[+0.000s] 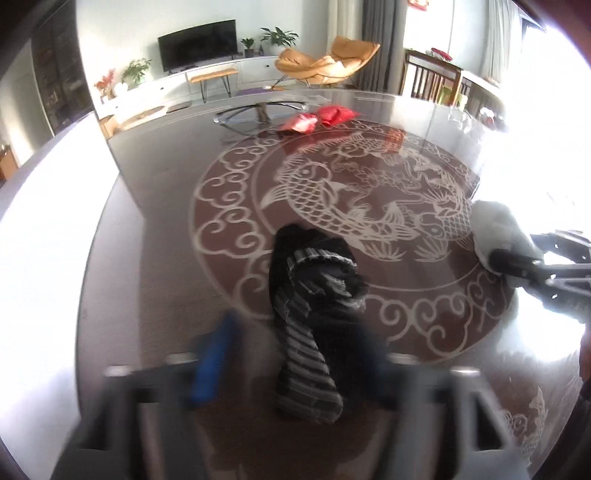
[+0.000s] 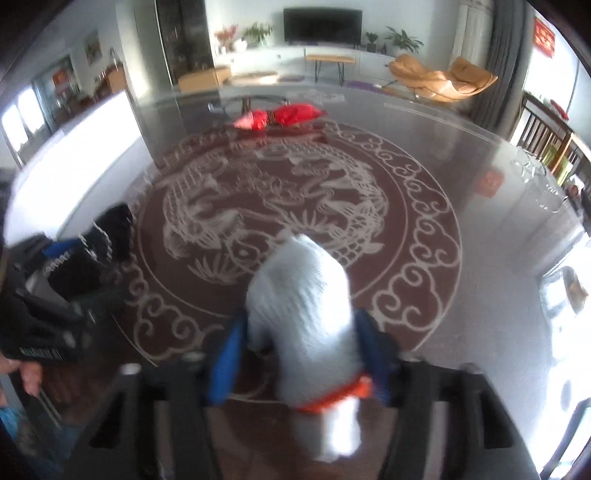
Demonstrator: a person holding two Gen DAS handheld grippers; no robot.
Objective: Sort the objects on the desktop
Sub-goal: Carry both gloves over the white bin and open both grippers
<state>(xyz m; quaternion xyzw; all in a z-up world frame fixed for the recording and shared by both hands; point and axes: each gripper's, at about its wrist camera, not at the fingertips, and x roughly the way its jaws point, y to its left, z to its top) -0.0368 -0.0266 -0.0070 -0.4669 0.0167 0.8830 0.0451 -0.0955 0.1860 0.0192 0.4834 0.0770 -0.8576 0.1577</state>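
Seemingly midway, the left tool (image 1: pixel 295 369) is gripping a black striped sock (image 1: pixel 314 317) while the right tool (image 2: pixel 301 354) is pinching a white sock (image 2: pixel 303 295), with red items (image 2: pixel 280 116) lying unsorted near the desk's (image 2: pixel 480 258) far edge.

tv (image 2: pixel 322 25) on white unit, tan lounge chair (image 1: pixel 327 61) & potted plants (image 1: pixel 277 36) behind glass table (image 1: pixel 166 221).

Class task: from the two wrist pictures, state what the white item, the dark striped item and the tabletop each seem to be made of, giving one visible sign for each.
White item: probably soft knitted or fleecy fabric; matte, fuzzy surface, orange band at one end.
Dark striped item: likely knitted cloth, perhaps socks; it lies folded and limp, with ribbed grey stripes.
Tabletop: seemingly glossy glass or lacquer over a fish pattern; it mirrors the windows.
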